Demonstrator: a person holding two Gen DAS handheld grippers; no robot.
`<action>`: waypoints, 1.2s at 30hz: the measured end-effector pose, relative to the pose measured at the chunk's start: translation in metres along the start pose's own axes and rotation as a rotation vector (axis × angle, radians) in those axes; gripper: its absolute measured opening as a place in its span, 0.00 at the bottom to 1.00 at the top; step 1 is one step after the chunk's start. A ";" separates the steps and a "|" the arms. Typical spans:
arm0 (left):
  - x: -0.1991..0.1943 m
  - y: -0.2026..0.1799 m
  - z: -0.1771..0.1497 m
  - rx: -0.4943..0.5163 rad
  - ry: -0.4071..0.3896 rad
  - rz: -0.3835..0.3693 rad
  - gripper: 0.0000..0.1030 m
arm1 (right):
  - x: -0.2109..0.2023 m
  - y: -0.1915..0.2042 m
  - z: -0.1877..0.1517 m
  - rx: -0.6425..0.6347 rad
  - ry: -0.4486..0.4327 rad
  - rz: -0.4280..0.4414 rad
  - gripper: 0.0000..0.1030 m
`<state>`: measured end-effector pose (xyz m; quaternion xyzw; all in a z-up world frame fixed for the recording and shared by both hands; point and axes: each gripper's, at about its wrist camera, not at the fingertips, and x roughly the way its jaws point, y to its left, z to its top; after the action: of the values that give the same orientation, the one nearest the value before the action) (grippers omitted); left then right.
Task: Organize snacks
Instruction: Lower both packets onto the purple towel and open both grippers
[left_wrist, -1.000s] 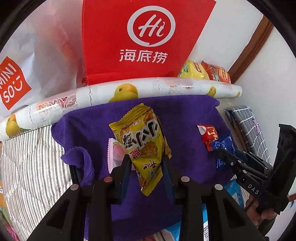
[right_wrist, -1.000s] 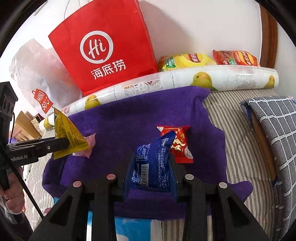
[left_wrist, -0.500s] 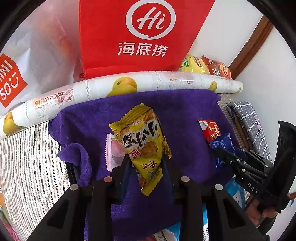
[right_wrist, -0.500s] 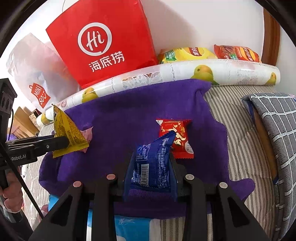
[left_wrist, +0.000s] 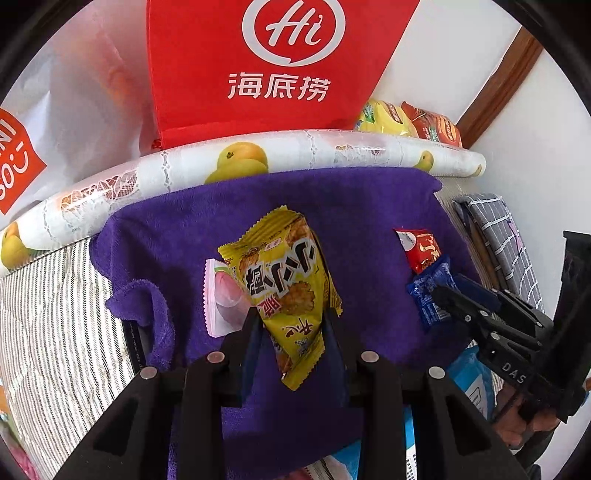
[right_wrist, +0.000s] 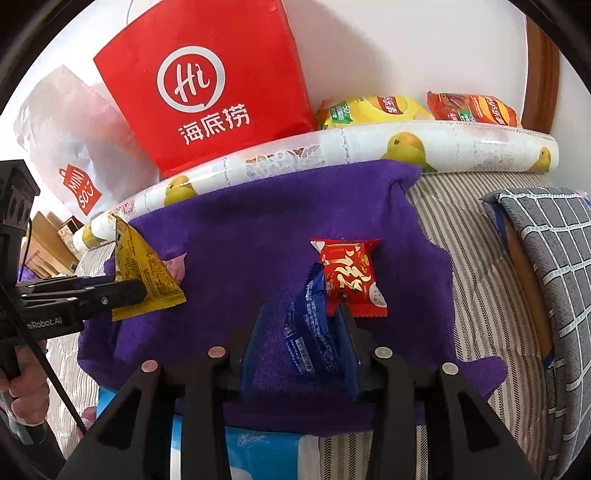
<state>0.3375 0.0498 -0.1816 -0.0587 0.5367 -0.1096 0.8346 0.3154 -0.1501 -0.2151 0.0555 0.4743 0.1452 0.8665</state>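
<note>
both claws over the purple towel (left_wrist: 332, 206), each with a snack.
left claw (left_wrist: 291, 325) pinches the yellow pack (left_wrist: 284, 280); right claw (right_wrist: 301, 328) stands spread, blue pack (right_wrist: 310, 325) loose against one finger beside the red pack (right_wrist: 351, 277).

My left gripper (left_wrist: 291, 325) is clamped at lower centre; my right gripper (right_wrist: 301, 332) sits lower centre, jaws parted.
</note>
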 end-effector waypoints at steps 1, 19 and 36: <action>0.001 0.000 0.000 0.000 0.002 0.001 0.31 | -0.001 0.000 0.000 0.000 -0.005 0.001 0.42; 0.004 -0.002 -0.001 -0.002 0.011 -0.001 0.31 | -0.020 -0.004 0.000 0.015 -0.092 0.046 0.52; -0.043 -0.006 0.000 0.005 -0.083 -0.075 0.66 | -0.062 0.004 0.001 0.036 -0.171 0.070 0.53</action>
<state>0.3195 0.0544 -0.1425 -0.0810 0.4989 -0.1397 0.8515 0.2837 -0.1651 -0.1641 0.0997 0.3991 0.1614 0.8971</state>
